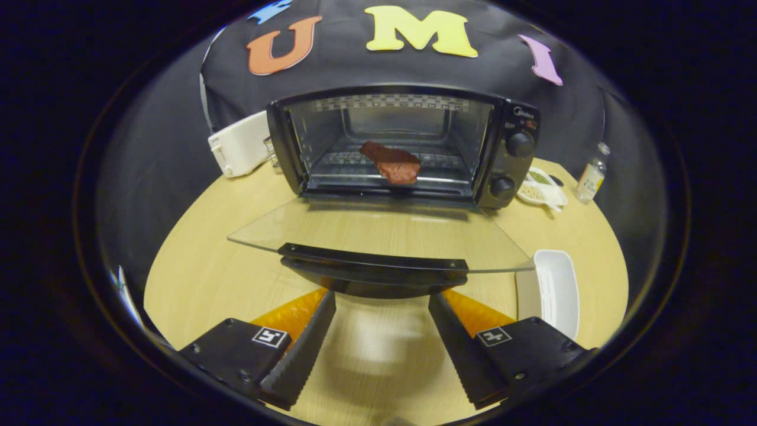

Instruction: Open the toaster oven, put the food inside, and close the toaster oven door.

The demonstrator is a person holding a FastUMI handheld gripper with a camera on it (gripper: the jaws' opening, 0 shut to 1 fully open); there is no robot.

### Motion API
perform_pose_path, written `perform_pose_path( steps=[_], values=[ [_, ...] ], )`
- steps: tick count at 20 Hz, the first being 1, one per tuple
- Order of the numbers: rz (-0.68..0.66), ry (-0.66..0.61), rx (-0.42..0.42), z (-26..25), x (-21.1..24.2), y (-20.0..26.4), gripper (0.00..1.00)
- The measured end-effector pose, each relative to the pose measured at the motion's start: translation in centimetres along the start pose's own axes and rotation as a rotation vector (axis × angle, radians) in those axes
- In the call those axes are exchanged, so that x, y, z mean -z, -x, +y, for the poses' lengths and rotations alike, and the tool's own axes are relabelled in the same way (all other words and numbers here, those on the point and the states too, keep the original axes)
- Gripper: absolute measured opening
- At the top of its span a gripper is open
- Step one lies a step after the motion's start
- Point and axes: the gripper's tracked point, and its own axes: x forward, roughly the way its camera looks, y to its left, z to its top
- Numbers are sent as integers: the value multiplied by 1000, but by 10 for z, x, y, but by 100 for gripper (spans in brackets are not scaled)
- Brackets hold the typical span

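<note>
Reddish-brown slab of food (pixel 393 163) lies at the wire rack's front edge inside the black toaster oven (pixel 402 145), so with the 2 fingers (pixel 301 340) apart under the glass door's black handle (pixel 372 261), a jerky lift may dislodge it.

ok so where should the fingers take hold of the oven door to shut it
Take the black handle along the front edge of the glass door, near its middle. The door lies flat and open, so the handle juts toward the open fingers, just ahead of them. Come from below and lift toward the oven.
</note>
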Motion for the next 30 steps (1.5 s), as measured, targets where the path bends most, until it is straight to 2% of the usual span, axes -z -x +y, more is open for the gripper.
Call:
perform_pose_path(
  steps=[11,20,22,25,30],
  values=[
    [-175,4,-9,1,-114,8,100],
    [-205,-6,-9,-8,-119,37,100],
    [-238,-43,-18,-12,-127,58,100],
    [-323,-56,19,-38,-148,104,100],
    [-498,-97,118,-101,-192,200,100]
  ],
)
